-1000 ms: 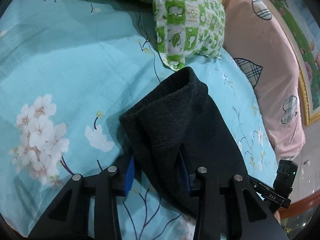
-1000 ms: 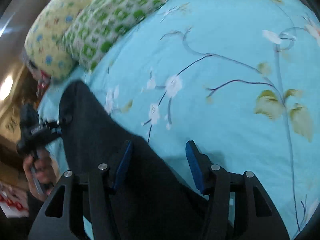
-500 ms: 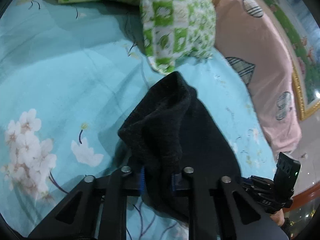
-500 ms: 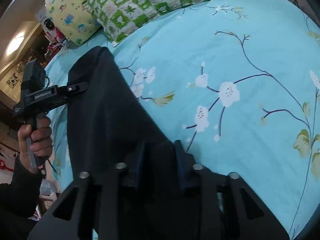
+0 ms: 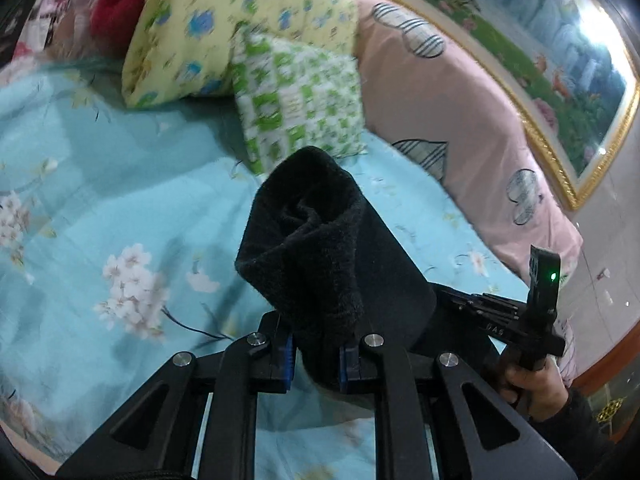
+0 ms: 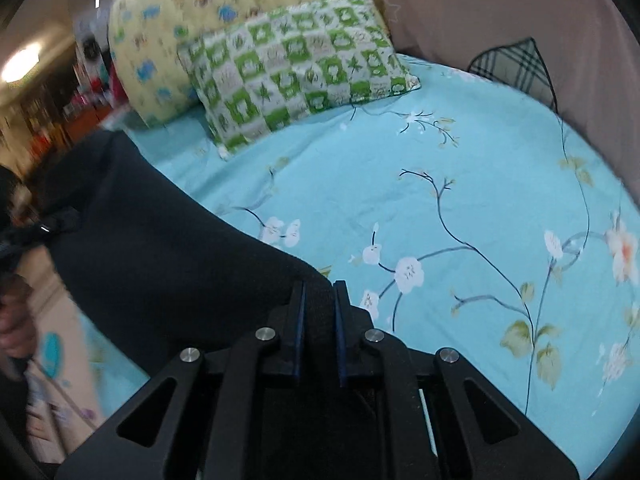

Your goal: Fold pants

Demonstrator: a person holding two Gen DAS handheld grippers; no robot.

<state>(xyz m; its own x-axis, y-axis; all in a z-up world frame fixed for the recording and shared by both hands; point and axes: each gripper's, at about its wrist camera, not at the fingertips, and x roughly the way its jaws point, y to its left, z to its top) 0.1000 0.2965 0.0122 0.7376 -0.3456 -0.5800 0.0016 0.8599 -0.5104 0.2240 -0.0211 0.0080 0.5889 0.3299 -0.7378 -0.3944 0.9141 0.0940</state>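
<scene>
The black fleece pants (image 5: 320, 256) hang lifted above a light blue flowered bed sheet (image 5: 120, 200). My left gripper (image 5: 316, 356) is shut on a bunched edge of the pants, which rises as a thick roll in front of it. My right gripper (image 6: 319, 312) is shut on another edge of the pants (image 6: 160, 248), and the cloth stretches from it to the left. The right gripper also shows in the left wrist view (image 5: 512, 324), held by a hand at lower right.
A green checked pillow (image 5: 296, 96) and a yellow patterned pillow (image 5: 224, 28) lie at the head of the bed. A pink padded headboard (image 5: 460, 100) curves along the right. A gold-framed picture (image 5: 540, 40) hangs above. The sheet (image 6: 440, 200) spreads to the right of the right gripper.
Both grippers closed on the pants about half a second ago. Since then both have lifted the cloth up off the sheet, and the views tilted up toward the pillows.
</scene>
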